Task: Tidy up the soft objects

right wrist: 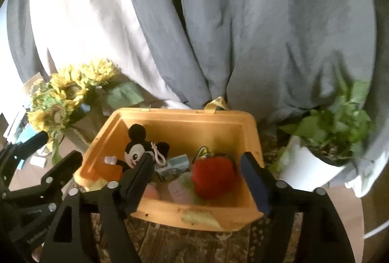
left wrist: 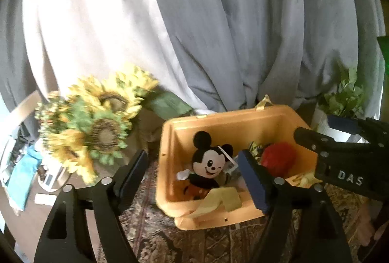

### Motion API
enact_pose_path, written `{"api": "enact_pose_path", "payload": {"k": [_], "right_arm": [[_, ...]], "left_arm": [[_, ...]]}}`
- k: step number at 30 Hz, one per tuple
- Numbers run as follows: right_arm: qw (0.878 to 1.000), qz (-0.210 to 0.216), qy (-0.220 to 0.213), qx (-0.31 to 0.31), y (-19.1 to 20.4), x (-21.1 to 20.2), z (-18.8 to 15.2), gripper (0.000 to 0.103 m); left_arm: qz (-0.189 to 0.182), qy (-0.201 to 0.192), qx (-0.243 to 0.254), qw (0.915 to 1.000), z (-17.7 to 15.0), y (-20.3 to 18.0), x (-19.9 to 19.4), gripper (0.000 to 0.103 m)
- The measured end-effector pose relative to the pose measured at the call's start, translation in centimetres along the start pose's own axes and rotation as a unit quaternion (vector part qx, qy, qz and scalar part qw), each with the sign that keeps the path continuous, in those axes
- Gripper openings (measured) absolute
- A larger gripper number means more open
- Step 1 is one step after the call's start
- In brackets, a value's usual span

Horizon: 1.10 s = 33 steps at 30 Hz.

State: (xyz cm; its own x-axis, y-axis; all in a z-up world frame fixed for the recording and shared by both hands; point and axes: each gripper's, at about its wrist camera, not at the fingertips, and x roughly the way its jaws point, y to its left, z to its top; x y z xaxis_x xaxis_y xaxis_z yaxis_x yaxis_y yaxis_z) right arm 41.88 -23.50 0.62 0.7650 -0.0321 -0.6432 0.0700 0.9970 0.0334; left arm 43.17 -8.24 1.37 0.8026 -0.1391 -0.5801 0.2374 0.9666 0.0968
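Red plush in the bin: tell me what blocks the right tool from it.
Nothing visible blocks it. The right tool is open, above the yellow bin's near rim, and the red plush lies uncovered between its fingers' line. The Mickey plush sits apart, to the left.

A Mickey plush (left wrist: 206, 165) sits upright inside the orange bin (left wrist: 170, 141), beside what looks like a red plush (left wrist: 278, 157).

Backlit, both views. Daylight through the pale curtain (left wrist: 80, 19) blows out to white at upper left; the grey drape (left wrist: 267, 19) reads dim and flat. Sunflowers (left wrist: 97, 122) are smeared by motion blur in the left wrist view, softer in the right. Fisheye bends the edges, corners vignette black. Yellow bin (right wrist: 175, 122) interior is well lit; the tongs are near-silhouettes.
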Motion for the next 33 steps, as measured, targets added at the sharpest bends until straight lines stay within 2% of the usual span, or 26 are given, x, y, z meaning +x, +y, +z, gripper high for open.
{"api": "enact_pose_path", "payload": {"k": [7,11,18,21,23,29,33], "right_arm": [[0.999,-0.032,-0.032,0.011,0.5,-5.2,-2.3,0.08],[0.998,-0.039,-0.044,0.031,0.5,-7.7,-4.0,0.08],[0.994,-0.068,-0.078,0.046,1.3,-12.1,-7.8,0.08],[0.991,-0.084,-0.09,0.055,1.4,-13.8,-9.1,0.088],[0.989,-0.091,-0.099,0.058,1.5,-14.8,-9.9,0.089],[0.987,-0.11,-0.103,0.063,1.8,-17.2,-11.8,0.091],[0.986,-0.114,-0.109,0.058,1.9,-18.9,-12.9,0.091]], "left_arm": [[0.027,-0.051,0.006,0.9983,-1.3,0.5,-5.6,0.099],[0.042,-0.08,0.02,0.9958,-2.4,0.3,-8.4,0.103],[0.047,-0.114,0.023,0.9921,-4.8,0.3,-12.5,0.103],[0.05,-0.126,0.017,0.9907,-5.8,0.4,-13.8,0.103],[0.049,-0.131,0.017,0.99,-6.3,0.4,-14.6,0.103],[0.064,-0.155,0.022,0.9856,-8.2,0.2,-17.1,0.103],[0.062,-0.157,0.018,0.9855,-9.1,0.1,-18.3,0.103]]}}
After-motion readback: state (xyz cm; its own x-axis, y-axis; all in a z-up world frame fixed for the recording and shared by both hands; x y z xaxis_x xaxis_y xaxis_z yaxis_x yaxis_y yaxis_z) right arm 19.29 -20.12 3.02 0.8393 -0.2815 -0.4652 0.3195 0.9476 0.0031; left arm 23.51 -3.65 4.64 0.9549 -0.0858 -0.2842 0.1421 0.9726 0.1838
